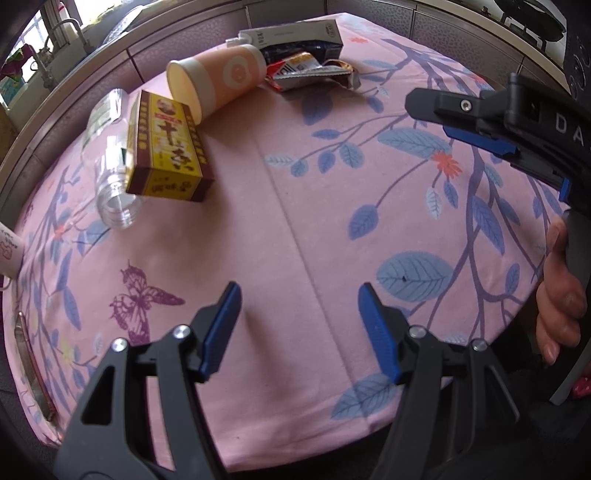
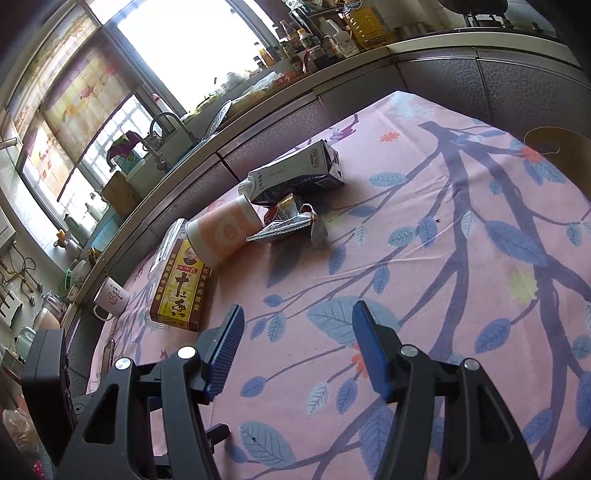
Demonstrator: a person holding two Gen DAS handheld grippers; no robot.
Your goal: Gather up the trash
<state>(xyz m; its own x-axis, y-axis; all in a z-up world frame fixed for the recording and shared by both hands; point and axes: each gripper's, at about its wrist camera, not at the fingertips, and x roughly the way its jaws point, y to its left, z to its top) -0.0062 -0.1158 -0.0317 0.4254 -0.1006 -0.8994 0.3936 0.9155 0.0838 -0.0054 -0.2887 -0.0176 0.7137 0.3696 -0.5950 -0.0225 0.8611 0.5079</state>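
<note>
Trash lies on a pink floral tablecloth [image 1: 258, 229]: a yellow and brown box [image 1: 164, 147], a clear plastic bottle [image 1: 110, 173] under it, a tipped orange paper cup [image 1: 218, 79], crumpled snack wrappers [image 1: 310, 72] and a milk carton [image 1: 295, 35]. My left gripper [image 1: 299, 295] hovers open over bare cloth near the table's front edge, nothing between its blue pads. The right wrist view shows the same box [image 2: 183, 286], cup [image 2: 221, 230], wrappers [image 2: 288, 225] and carton [image 2: 299, 173]. There my right gripper [image 2: 297, 314] is open and empty, short of the box.
A white mug [image 2: 110, 297] stands at the table's left edge. A kitchen counter with a sink and tap [image 2: 166, 125] runs behind the table. A hand [image 1: 557, 295] holds the right gripper's handle at the right of the left wrist view. A wooden chair back [image 2: 561, 147] shows far right.
</note>
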